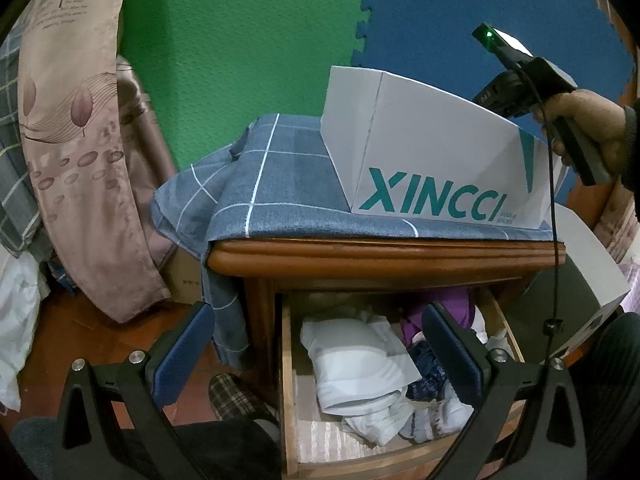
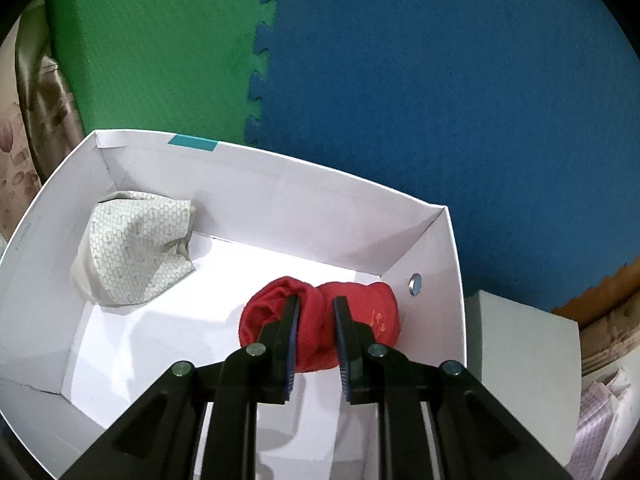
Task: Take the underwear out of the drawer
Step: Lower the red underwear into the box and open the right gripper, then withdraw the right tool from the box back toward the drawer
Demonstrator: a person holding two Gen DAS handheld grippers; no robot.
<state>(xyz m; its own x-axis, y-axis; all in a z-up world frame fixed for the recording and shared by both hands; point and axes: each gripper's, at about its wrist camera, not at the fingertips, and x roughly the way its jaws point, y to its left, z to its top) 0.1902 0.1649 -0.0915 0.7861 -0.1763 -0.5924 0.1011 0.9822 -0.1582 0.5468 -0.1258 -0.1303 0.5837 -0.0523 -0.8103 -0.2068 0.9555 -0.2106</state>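
While right gripper fingers pinch red underwear probably resting on the box floor, left gripper fingers spread over drawer.

The left wrist camera looks forward and down past the left gripper into the open drawer close beneath its fingers, with the nightstand top and the white box farther ahead. The right wrist camera, tilted steeply down, sits close over that same box, peering inside past the right gripper. Both views share the box and the green-and-blue wall mat behind it; the left view also catches the right device above the box.
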